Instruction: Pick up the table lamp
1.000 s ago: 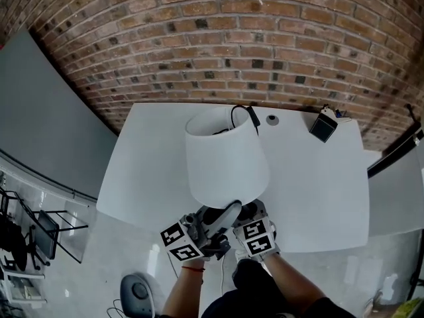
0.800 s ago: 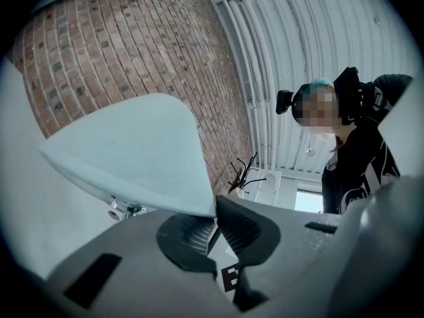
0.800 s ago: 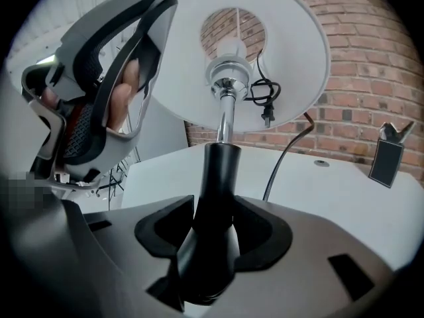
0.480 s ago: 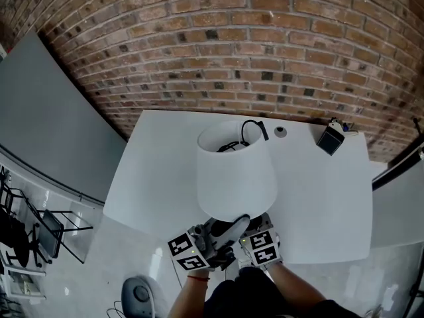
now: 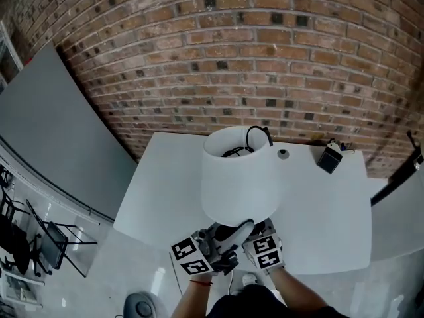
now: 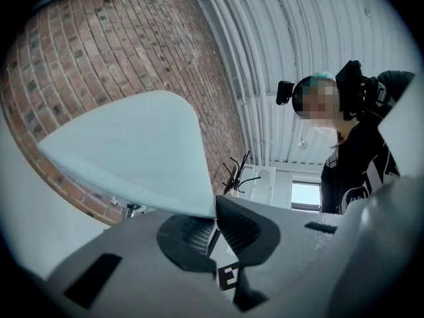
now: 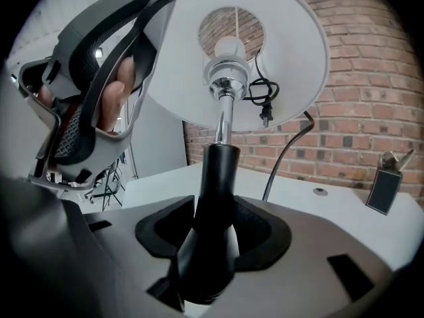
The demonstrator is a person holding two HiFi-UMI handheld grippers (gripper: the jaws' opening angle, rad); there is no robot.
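Note:
The table lamp has a white shade (image 5: 242,181), a chrome stem (image 7: 224,114) and a black base neck (image 7: 211,230). Its black cord (image 7: 285,158) trails to the white table (image 5: 331,224), with the plug (image 7: 265,114) tucked into the shade. My left gripper (image 6: 215,218) is shut on the shade's lower rim (image 6: 165,177); it also shows in the right gripper view, top left (image 7: 99,78). My right gripper (image 7: 213,234) has just been closing, with the black neck between its pads, and now grips it. In the head view both grippers sit under the shade's near edge.
A small black box (image 5: 329,159) stands at the table's far right, and a small round fitting (image 5: 283,154) lies near the wall. A brick wall (image 5: 265,58) runs behind the table. A grey panel (image 5: 59,124) and a metal rack (image 5: 46,244) stand to the left.
The lamp and both grippers have risen together. The right gripper's jaws have closed a little on the neck. The left gripper keeps its hold on the shade rim.

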